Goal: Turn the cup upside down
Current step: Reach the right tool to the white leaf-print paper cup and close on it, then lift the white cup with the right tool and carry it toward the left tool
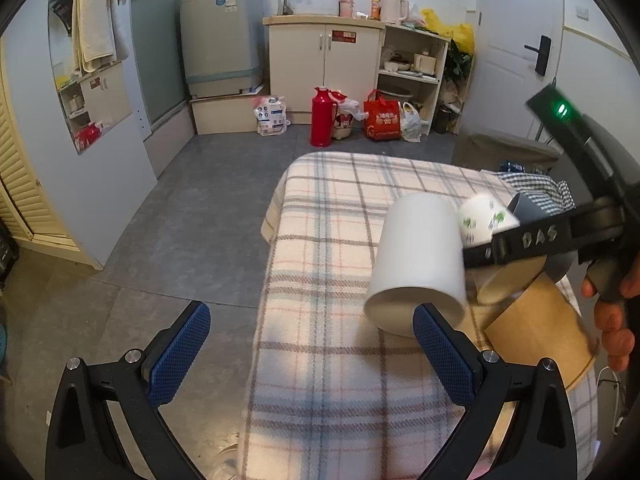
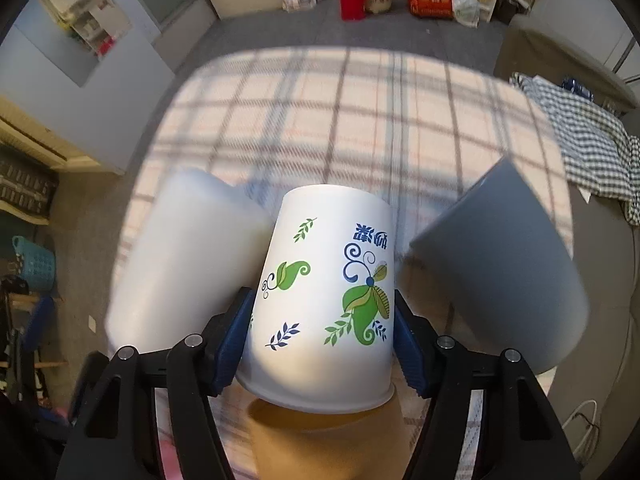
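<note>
The right gripper [image 2: 322,332] is clamped on one leaf-printed white paper cup [image 2: 324,296], inverted above the plaid-covered table [image 2: 320,112]. The left gripper [image 1: 312,356] hangs apart, empty. Around stand one plain white cup [image 2: 184,264], one grey cup [image 2: 504,272], one brown cup [image 1: 540,332].

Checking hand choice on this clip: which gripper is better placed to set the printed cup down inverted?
Right. The right gripper already clamps the leaf-printed cup with its rim toward the camera, base pointing away. The left gripper is open and empty beside the plain white cup.
</note>
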Demonstrator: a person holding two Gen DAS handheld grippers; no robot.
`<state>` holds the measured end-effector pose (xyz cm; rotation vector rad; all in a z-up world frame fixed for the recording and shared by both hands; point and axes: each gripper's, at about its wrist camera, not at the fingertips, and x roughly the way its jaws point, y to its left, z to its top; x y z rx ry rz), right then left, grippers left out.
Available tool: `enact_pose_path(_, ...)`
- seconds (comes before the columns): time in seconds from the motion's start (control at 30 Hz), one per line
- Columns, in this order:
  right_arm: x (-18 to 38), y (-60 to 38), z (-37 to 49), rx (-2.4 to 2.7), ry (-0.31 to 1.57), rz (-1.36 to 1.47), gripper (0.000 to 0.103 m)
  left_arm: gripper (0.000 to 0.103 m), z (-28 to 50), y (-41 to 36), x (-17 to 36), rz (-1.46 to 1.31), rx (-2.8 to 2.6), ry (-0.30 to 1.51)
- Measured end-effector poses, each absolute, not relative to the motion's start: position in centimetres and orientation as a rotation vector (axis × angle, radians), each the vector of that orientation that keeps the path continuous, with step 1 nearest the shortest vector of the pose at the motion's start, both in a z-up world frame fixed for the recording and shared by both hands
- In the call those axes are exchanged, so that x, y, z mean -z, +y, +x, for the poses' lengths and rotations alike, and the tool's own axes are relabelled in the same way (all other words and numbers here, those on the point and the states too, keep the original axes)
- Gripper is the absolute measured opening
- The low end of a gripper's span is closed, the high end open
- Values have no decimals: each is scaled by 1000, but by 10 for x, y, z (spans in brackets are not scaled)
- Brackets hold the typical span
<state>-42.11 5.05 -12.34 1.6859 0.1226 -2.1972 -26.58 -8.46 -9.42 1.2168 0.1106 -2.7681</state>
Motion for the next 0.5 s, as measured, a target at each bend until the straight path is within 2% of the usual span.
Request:
enact_pose_path(0.3,17,52,-378,2325,136,1420,64,103,-237,-79,39,1119,2796,102)
enact_pose_path(0.5,-51,78,-295,2384,143,1300,64,103,-190,-68,-15,1016,2850,96)
